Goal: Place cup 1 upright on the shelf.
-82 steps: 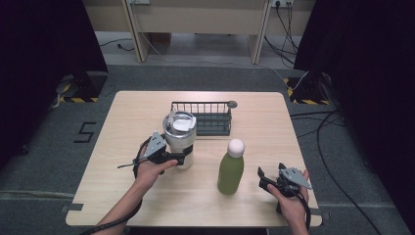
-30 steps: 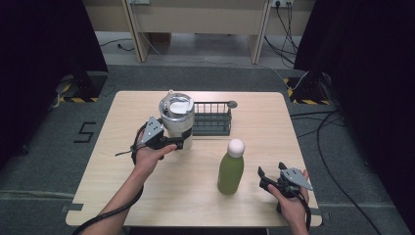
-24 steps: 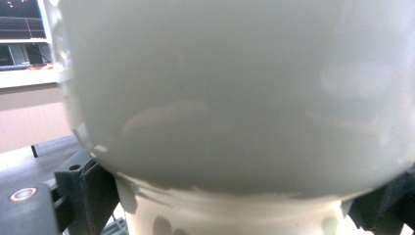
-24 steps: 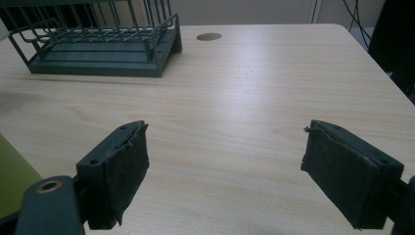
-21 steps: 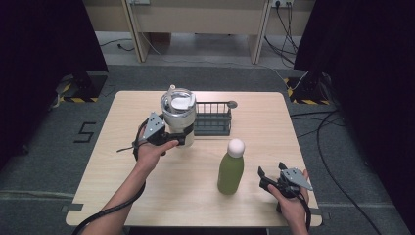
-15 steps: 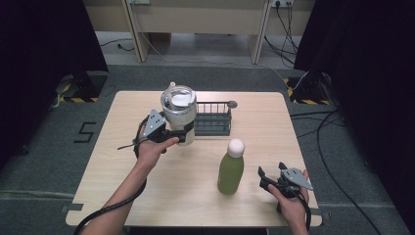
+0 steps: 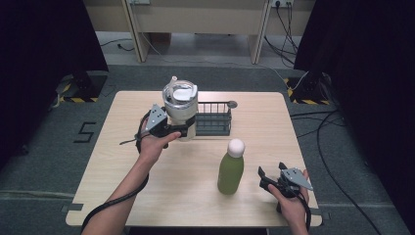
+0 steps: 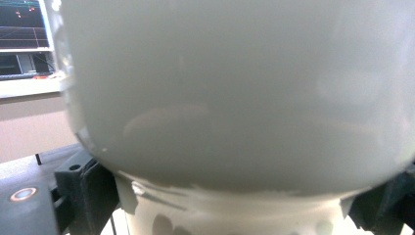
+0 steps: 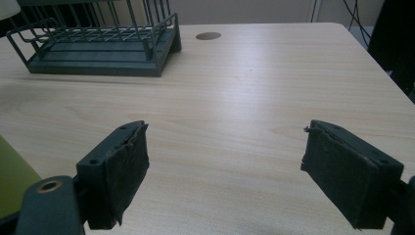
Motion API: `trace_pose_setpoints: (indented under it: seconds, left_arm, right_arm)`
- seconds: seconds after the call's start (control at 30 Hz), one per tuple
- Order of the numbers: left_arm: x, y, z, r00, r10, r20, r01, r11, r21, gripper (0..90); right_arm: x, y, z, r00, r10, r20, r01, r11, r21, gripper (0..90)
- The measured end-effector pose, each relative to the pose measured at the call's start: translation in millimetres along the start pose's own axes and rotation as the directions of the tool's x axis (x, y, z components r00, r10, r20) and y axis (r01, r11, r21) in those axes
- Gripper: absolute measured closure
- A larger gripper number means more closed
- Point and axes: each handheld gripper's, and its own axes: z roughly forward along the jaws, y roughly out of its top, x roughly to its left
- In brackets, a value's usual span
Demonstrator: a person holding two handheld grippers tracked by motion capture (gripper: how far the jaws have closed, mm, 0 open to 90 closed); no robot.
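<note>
Left hand-held gripper (image 7: pixel 182 129) is clamped on the white tumbler (image 7: pixel 179 108), which I hold upright at the left end of the wire rack (image 7: pixel 213 117); from the high view I cannot tell whether its base rests on the bench (image 7: pixel 122 166) or hangs just above it. Through the left gripper view the tumbler's pale wall (image 8: pixel 235 93) sits so close that it blurs, and I make out the jaws as dark blocks at the lower corners. Right hand-held gripper (image 7: pixel 269 179) rests near the bench's front right edge with its jaws spread wide, nothing between them; its own view looks across bare wood to the rack (image 9: pixel 98 44) and a small round hole (image 9: pixel 208 35) in the benchtop. Just left of it stands the green bottle (image 7: pixel 231 167) with a white cap, cut off as a green sliver (image 9: pixel 12 181) in the right gripper view. Beyond the light wooden bench I see grey carpet, loose cables (image 7: pixel 337 132) and dark curtains (image 7: pixel 367 73).
</note>
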Motion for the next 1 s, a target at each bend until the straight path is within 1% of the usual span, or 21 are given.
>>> trace_pose_setpoints:
  seconds: [0.73,0.9,1.0]
  left_arm:
    - [4.1,10.2,11.8,1.0000,0.000,-0.001,0.000,0.9998,-0.021,8.8]
    - [5.2,11.6,14.4,0.9999,-0.014,-0.010,0.014,0.9995,-0.030,8.8]
    - [5.8,11.9,16.1,0.9998,-0.012,-0.015,0.011,0.9995,-0.030,8.8]
  right_arm:
    - [-0.2,0.1,0.2,1.0000,0.004,-0.002,-0.004,1.0000,0.005,16.9]
    - [-0.2,0.2,0.2,1.0000,0.005,-0.002,-0.005,1.0000,0.006,16.9]
    - [-0.2,0.2,0.2,1.0000,0.006,-0.003,-0.006,0.9999,0.009,17.0]
